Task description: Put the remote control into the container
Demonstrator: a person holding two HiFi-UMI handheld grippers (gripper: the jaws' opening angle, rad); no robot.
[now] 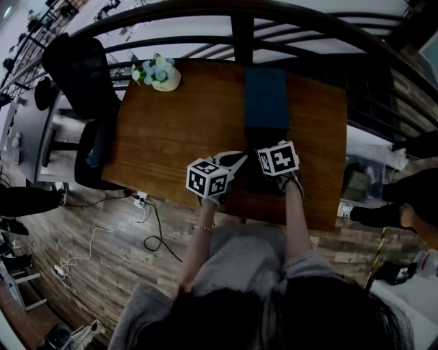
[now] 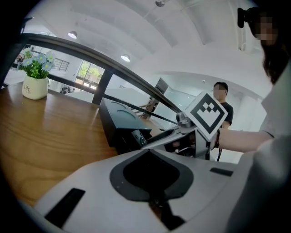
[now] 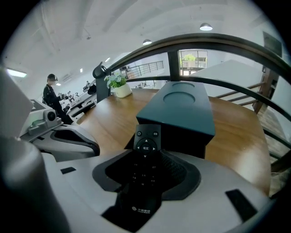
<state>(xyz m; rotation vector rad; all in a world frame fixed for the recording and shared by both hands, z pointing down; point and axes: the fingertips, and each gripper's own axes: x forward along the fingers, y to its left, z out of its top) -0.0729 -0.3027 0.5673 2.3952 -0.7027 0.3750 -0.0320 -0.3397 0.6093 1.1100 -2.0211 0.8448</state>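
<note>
A black remote control (image 3: pixel 145 154) is clamped lengthwise in my right gripper (image 3: pixel 148 172), its button end sticking out forward. That end points at the dark open front of the dark teal container (image 3: pixel 182 111), which lies on the wooden table (image 1: pixel 171 130) just ahead. In the head view the container (image 1: pixel 265 99) is at the table's middle, with the right gripper (image 1: pixel 265 158) at its near end. My left gripper (image 2: pixel 150 175) hovers to the left, jaws together and holding nothing. From there I see the remote's tip (image 2: pixel 138 137) by the container (image 2: pixel 119 116).
A white pot of blue flowers (image 1: pixel 161 74) stands at the table's far left corner. A curved dark railing (image 1: pixel 274 20) runs behind the table. A black office chair (image 1: pixel 82 75) is at the left, cables (image 1: pixel 150 225) lie on the floor, and a person (image 3: pixel 51 91) stands far off.
</note>
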